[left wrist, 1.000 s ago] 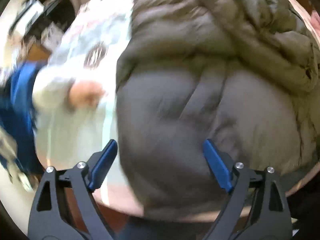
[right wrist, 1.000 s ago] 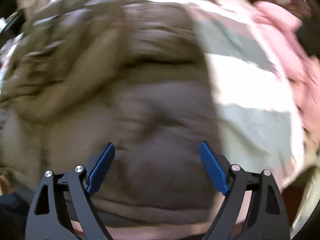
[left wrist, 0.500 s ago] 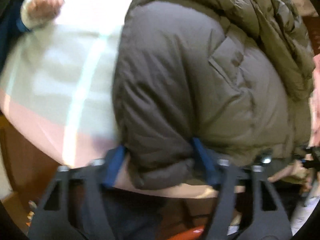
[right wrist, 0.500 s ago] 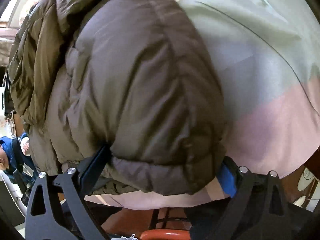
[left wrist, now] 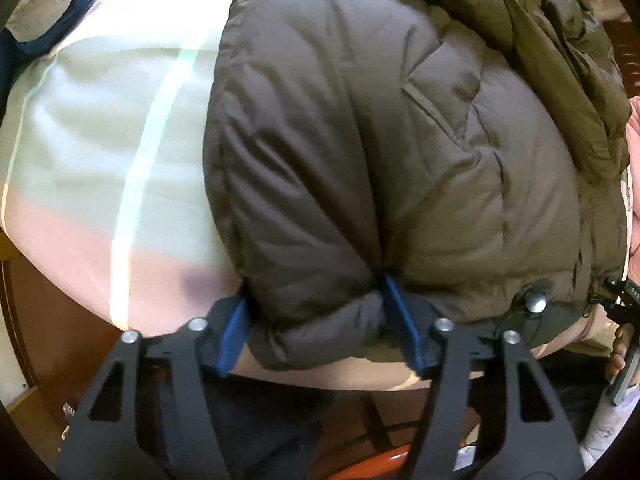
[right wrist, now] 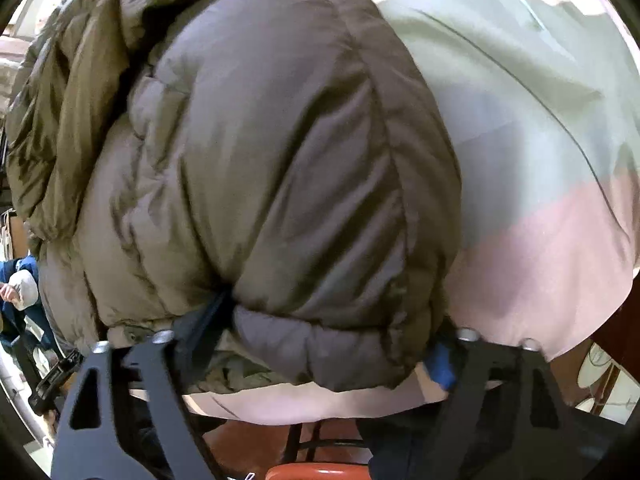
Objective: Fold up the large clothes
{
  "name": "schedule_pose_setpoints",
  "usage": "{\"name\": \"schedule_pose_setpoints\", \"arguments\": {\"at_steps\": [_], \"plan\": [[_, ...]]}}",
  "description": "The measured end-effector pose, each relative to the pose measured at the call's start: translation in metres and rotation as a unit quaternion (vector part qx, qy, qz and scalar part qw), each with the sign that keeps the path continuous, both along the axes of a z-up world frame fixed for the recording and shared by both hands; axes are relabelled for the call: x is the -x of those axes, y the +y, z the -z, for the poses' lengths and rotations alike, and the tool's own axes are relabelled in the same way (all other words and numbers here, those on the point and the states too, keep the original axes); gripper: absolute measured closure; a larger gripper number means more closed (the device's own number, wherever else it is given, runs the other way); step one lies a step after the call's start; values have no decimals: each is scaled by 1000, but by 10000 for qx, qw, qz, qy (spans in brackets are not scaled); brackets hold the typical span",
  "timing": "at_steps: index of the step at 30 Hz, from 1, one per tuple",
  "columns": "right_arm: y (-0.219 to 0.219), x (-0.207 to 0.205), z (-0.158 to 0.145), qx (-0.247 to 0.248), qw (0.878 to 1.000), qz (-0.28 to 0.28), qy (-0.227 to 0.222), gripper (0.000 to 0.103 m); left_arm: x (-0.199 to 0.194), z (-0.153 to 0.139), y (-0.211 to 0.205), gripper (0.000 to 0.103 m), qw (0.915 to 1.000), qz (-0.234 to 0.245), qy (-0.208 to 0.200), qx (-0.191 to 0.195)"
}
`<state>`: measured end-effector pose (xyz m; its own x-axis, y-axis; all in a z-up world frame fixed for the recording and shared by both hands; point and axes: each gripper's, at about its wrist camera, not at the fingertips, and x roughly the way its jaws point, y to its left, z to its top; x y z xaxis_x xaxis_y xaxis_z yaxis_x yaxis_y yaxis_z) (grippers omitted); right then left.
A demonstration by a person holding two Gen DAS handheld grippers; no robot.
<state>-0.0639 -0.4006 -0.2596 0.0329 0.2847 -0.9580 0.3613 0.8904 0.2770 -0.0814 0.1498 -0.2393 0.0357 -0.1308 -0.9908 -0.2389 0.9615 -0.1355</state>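
Note:
A large brown-olive puffer jacket (left wrist: 380, 152) lies on a bed, its hem at the near edge. My left gripper (left wrist: 320, 328) has the jacket's left hem corner between its blue pads, which press into the padding. My right gripper (right wrist: 332, 344) has the right hem corner (right wrist: 320, 352) between its pads in the same way. The jacket also fills the right wrist view (right wrist: 260, 160). The olive upper part (left wrist: 560, 40) is bunched at the far end.
The bed cover (left wrist: 100, 140) is pale green and pink with a light stripe. Its near edge (left wrist: 160, 312) drops to a brown floor. A person in blue (right wrist: 20, 292) is at the left. A pink item (left wrist: 634, 160) lies at the right.
Both grippers have come down from above the jacket to its near hem. Their jaws have narrowed from wide open onto the hem corners.

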Motion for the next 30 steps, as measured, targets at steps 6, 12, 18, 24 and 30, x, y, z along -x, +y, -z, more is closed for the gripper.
{"name": "schedule_pose_setpoints", "arguments": {"at_steps": [6, 12, 18, 24, 30], "plan": [[8, 7, -14, -395, 9990, -23, -229, 74, -7, -7, -13, 73, 9997, 39, -152, 188], [11, 2, -11, -257, 9995, -188, -82, 57, -8, -9, -3, 72, 9997, 63, -141, 206], [58, 0, -23, 723, 9918, -961, -428, 70, -10, -6, -7, 69, 9998, 157, -109, 33], [95, 4, -42, 1326, 9771, -1394, -909, 83, -6, -20, -8, 88, 9991, 30, -314, 267], [110, 9, -62, 1037, 9751, -1358, -1414, 85, -6, -42, -5, 90, 9966, -55, -633, 528]]}}
